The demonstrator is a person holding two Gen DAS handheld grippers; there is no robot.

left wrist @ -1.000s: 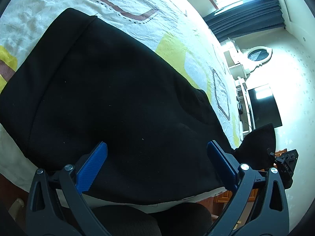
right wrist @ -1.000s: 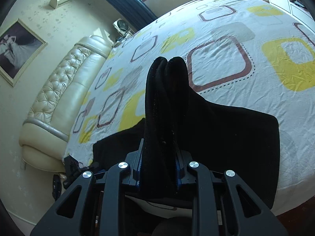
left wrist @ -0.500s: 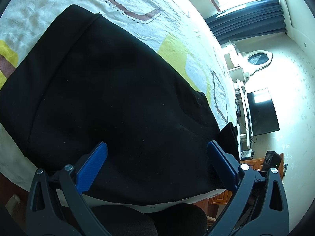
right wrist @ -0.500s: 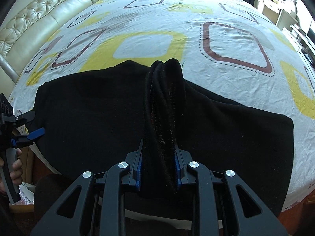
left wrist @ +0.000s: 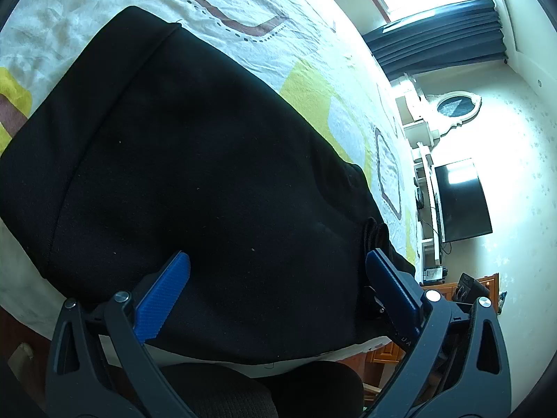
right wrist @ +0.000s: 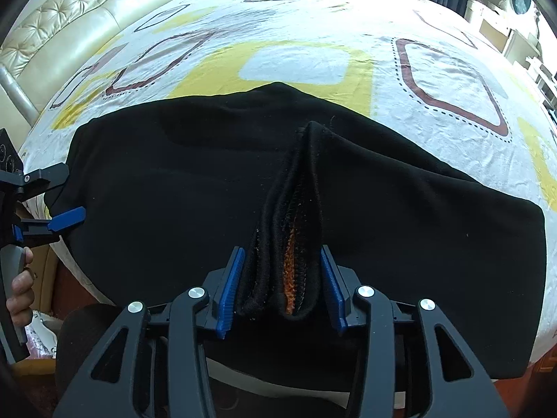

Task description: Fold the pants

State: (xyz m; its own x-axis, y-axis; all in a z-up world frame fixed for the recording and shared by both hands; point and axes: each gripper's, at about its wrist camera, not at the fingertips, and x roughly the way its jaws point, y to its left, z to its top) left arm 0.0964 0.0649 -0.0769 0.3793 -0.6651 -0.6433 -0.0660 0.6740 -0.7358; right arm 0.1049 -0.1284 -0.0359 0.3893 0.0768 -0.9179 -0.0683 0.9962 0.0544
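Black pants [left wrist: 195,160] lie spread across the near edge of the bed, also shown in the right wrist view [right wrist: 174,188]. My right gripper [right wrist: 282,280] holds a bunched fold of the pants' edge [right wrist: 296,216] with orange lining showing; its jaws have started to part around the bunch. My left gripper [left wrist: 278,285] is open and empty, its blue pads just above the cloth near the bed's edge. It also shows at the left of the right wrist view [right wrist: 59,198], at the pants' left end.
The bed sheet [right wrist: 296,59] is white with yellow and brown squares. A padded headboard [right wrist: 69,10] is at far left. A TV [left wrist: 459,202] and dresser with mirror [left wrist: 452,104] stand beyond the bed. The bed's front edge is close below both grippers.
My right gripper swung the held fold down and over onto the spread pants, and its jaws widened slightly. My left gripper stayed open and barely moved.
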